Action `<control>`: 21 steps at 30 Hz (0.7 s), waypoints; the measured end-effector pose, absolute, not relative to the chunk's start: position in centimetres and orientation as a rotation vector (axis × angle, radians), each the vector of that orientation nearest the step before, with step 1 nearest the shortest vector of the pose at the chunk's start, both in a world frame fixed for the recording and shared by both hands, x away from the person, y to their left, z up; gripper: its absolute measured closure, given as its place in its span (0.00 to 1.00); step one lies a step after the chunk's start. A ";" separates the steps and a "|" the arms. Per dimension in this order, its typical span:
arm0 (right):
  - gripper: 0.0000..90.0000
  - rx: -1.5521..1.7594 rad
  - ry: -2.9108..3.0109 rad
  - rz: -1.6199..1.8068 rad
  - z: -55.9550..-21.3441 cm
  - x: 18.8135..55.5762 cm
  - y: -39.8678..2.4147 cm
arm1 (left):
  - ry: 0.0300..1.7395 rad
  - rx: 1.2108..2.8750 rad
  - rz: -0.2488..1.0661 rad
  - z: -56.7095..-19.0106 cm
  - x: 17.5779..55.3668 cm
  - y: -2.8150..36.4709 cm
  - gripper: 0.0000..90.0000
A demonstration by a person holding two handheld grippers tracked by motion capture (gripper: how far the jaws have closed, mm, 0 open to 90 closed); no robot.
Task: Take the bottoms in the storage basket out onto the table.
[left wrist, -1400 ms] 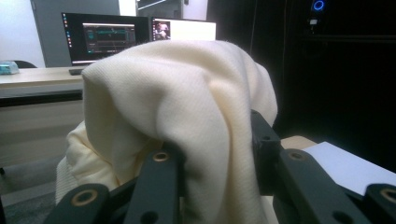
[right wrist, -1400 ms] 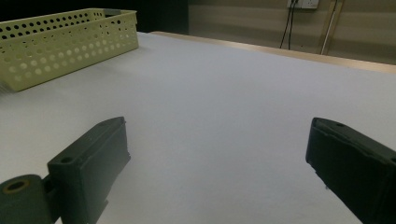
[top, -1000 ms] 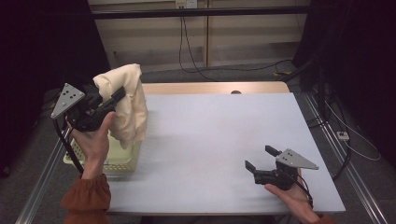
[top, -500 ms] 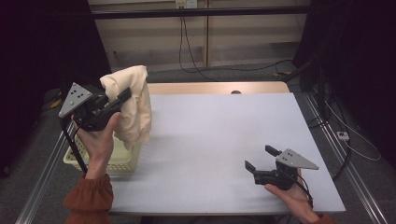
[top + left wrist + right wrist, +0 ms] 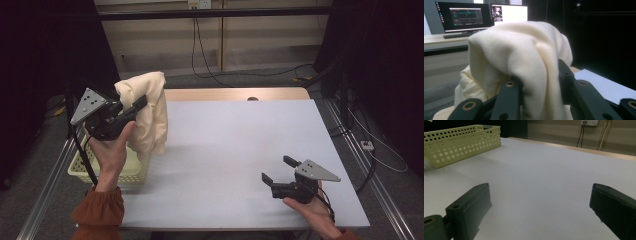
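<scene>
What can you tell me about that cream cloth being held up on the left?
The cream cloth looks like a soft, finely knitted fabric, plain pale yellow, bunched into thick folds. The left gripper has its black jaws shut on a fold near the top, so the cloth drapes over them and hangs down. It is lifted above the yellow basket at the table's left edge; whether its lower end rests in the basket I cannot tell.

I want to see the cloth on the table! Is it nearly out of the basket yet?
Nearly. Done: the left gripper has clamped the cream cloth and holds it above the yellow basket. In hand: its bottom edge hangs by the basket rim. Left: laying it on the table, where the right gripper waits open.
</scene>
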State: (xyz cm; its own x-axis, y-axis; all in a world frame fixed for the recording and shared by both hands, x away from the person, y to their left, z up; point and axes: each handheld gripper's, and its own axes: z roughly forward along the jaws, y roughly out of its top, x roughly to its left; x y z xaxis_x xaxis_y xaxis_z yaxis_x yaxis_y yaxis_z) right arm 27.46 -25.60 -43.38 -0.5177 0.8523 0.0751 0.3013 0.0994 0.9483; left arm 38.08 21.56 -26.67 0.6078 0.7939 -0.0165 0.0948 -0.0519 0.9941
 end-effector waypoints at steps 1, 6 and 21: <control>0.04 1.125 1.878 1.425 -43.4 27.5 -25.6 | 0.772 1.542 0.672 -26.6 38.1 21.5 0.78; 0.04 1.123 1.880 1.426 -43.4 27.5 -25.6 | 0.750 1.556 0.665 -26.5 37.9 20.9 0.78; 0.04 1.118 1.885 1.417 -43.4 27.5 -25.6 | 0.701 1.609 0.641 -26.5 38.0 18.7 0.78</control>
State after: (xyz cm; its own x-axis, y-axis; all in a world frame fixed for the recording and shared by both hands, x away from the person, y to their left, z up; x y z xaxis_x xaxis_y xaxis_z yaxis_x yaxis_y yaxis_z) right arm 27.49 -25.59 -43.43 -0.5200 0.8516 0.0668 0.3012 0.1096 0.9473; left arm 37.96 18.67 -26.46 0.6658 0.7457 0.0234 0.0898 -0.1112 0.9897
